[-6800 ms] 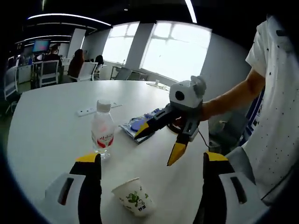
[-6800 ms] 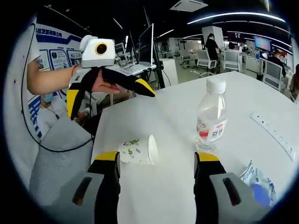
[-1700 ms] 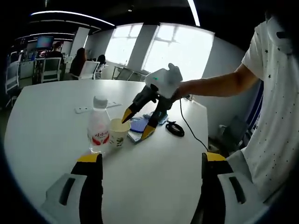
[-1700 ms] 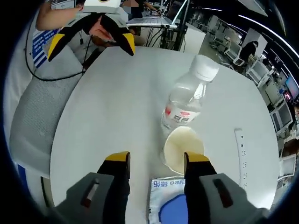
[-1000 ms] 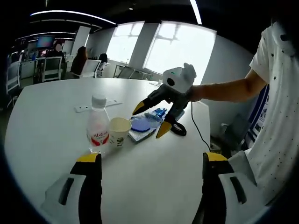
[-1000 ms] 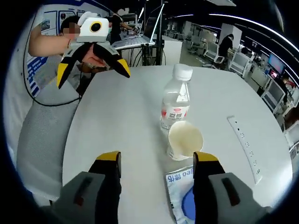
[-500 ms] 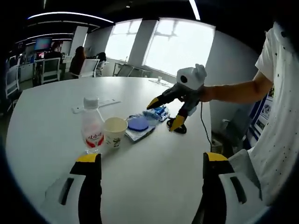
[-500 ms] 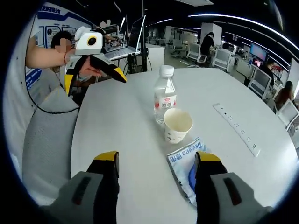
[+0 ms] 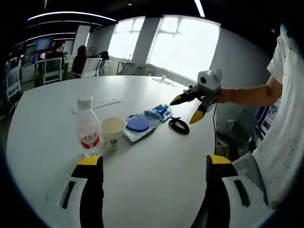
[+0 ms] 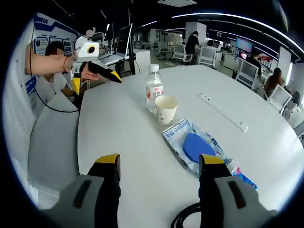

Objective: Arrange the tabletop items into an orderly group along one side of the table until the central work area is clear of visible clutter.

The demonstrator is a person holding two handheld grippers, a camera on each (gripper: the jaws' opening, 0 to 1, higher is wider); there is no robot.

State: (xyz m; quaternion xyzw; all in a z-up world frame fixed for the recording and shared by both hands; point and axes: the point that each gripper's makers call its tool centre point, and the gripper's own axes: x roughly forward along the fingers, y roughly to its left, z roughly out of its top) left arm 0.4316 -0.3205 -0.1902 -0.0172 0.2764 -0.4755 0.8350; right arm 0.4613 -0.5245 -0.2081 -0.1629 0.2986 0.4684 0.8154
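White and round, the table [image 9: 156, 166] sits in an open office with bright windows behind. Both grippers are held above it with jaws spread wide and nothing between them: the left gripper [image 9: 149, 164] over bare tabletop near the person's edge, the right gripper [image 10: 159, 164] just above a black cable coil [image 10: 187, 216]. Open surface lies in front of each. Along one line stand a water bottle [image 9: 88, 128] and paper cup [image 9: 111, 133], close together, then a clear packet with a blue disc [image 9: 138, 126], a small blue wrapper [image 9: 161, 112] and the coil. A white power strip [image 10: 223, 111] lies farther off
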